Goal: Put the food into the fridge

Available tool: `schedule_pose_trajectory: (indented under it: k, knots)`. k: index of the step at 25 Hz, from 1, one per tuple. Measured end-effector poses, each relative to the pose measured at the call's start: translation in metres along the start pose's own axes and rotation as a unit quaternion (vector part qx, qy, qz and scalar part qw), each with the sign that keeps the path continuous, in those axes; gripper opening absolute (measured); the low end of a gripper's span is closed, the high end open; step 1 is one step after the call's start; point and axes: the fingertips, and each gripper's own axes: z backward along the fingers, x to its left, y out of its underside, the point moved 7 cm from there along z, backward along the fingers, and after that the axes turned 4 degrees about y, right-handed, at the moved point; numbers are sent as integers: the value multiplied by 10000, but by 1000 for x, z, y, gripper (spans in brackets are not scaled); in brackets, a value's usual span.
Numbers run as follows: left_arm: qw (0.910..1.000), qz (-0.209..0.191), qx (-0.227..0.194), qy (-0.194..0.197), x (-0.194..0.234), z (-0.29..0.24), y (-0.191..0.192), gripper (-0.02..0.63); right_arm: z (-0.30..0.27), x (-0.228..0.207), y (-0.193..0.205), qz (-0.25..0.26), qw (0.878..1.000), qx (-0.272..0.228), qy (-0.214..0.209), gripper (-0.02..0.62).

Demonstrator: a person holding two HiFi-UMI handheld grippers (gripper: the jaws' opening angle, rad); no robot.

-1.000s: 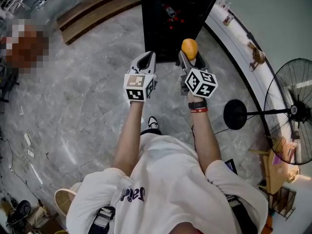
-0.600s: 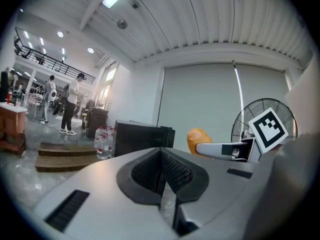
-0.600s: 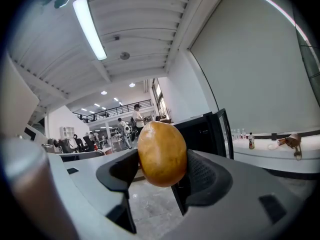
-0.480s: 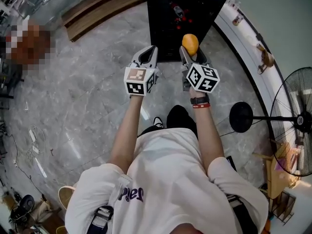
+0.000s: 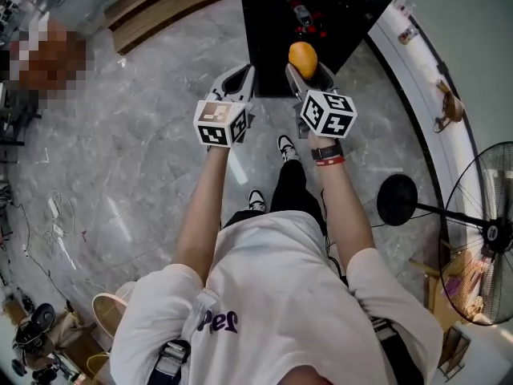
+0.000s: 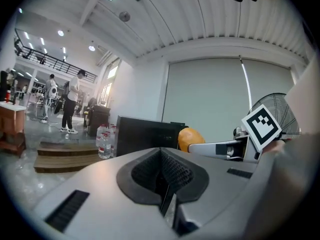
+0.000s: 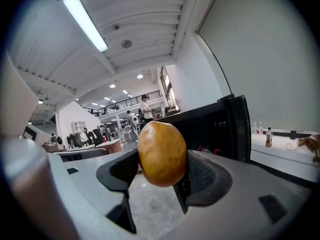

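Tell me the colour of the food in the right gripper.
The food is orange-yellow, clearest in the right gripper view.

Looks like a big open lab or workshop hall, not a home: ribbed ceiling (image 7: 140, 14) with strip lights (image 7: 82, 21), a railed mezzanine (image 7: 120, 103), and people (image 6: 70, 101) standing around far beyond the left hand-held gripper (image 6: 166, 184). There's a grey stone floor (image 5: 136, 151) with loose cables (image 5: 56, 231) way off to its left and a pedestal fan (image 5: 481, 239) off to its right.

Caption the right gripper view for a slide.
Right gripper holds an orange in its jaws, facing the open black fridge.
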Motion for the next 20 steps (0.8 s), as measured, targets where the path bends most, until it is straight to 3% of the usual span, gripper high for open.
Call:
schedule_pose_trajectory:
  k: [20]
  knots:
    - [9989,140,276,359,34,-61,48,17,-88,-51,51,85,9976,684,93,316]
